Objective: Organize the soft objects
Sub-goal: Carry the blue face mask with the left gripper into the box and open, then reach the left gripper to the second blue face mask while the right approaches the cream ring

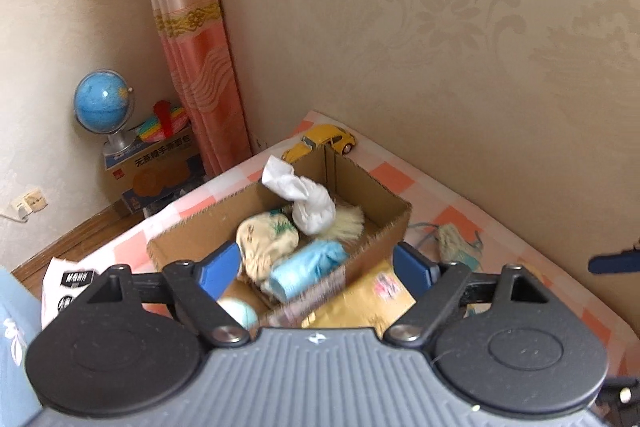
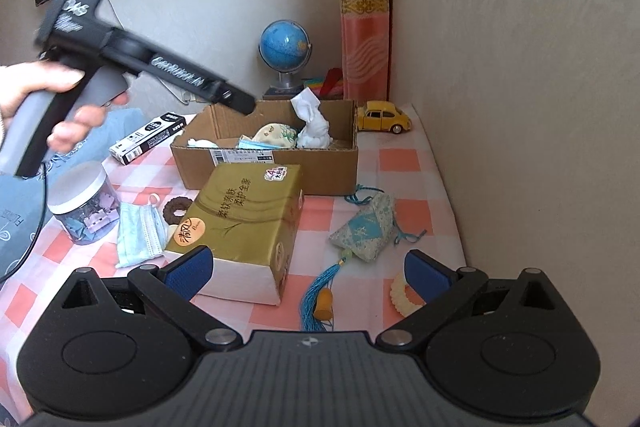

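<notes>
Checked tablecloth (image 2: pixel 400 159), pink and white. On it, open cardboard box (image 2: pixel 280 163) holding white cloth (image 1: pixel 308 199), beige pouch (image 1: pixel 266 235), blue roll (image 1: pixel 308 267). Gold tissue pack (image 2: pixel 244 227) just before the box. Left gripper (image 1: pixel 316 267) spread wide above the box, empty. Right gripper (image 2: pixel 308 275) wide, empty, near patterned sachet (image 2: pixel 366 227). Face mask (image 2: pixel 140 233) beside the pack.

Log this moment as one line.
left gripper: open, above cardboard box | right gripper: open, empty | sachet: outside box

One box (image 2: pixel 280 163), two sachets (image 2: pixel 366 231), two masks (image 2: pixel 140 231).
</notes>
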Available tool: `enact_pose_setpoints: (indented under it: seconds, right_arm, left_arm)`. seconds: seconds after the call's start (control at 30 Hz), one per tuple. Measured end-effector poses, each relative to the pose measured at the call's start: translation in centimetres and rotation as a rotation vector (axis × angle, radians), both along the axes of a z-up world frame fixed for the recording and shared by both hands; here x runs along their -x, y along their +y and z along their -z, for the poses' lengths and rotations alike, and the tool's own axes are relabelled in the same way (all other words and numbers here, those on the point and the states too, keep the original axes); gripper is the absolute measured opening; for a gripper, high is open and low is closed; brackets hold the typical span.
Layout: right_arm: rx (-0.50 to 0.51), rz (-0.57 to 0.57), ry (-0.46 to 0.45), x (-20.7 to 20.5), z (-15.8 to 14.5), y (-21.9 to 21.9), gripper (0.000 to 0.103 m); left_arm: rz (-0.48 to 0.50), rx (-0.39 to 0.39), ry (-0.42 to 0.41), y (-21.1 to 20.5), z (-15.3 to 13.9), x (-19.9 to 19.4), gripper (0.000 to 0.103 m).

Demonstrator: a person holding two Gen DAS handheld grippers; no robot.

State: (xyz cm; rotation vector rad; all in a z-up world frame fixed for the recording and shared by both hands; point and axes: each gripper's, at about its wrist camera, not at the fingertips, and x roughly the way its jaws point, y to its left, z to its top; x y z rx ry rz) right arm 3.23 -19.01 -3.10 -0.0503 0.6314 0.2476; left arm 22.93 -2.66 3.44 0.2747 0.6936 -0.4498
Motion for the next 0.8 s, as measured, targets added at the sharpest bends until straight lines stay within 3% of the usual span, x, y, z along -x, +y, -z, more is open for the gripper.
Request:
enact_pose_setpoints:
  seconds: [0.23,0.47,0.8]
  right_arm:
    - [0.015,0.013,0.005,1.2,0.6,0.1,0.103]
    - [0.050,0.013,0.057,2.2,2.8,0.0,0.103]
    - [0.103,0.039,0.132,2.0,5.8,-0.2,0.103]
  left_arm:
    - [-0.093,-0.008,-0.031,1.6,0.2,5.7,0.089]
    - [-0.182,0.030,-0.001,3.6,2.6,11.0,0.090]
    - [-0.289,0.058,0.045,4.9,7.1,12.9,0.090]
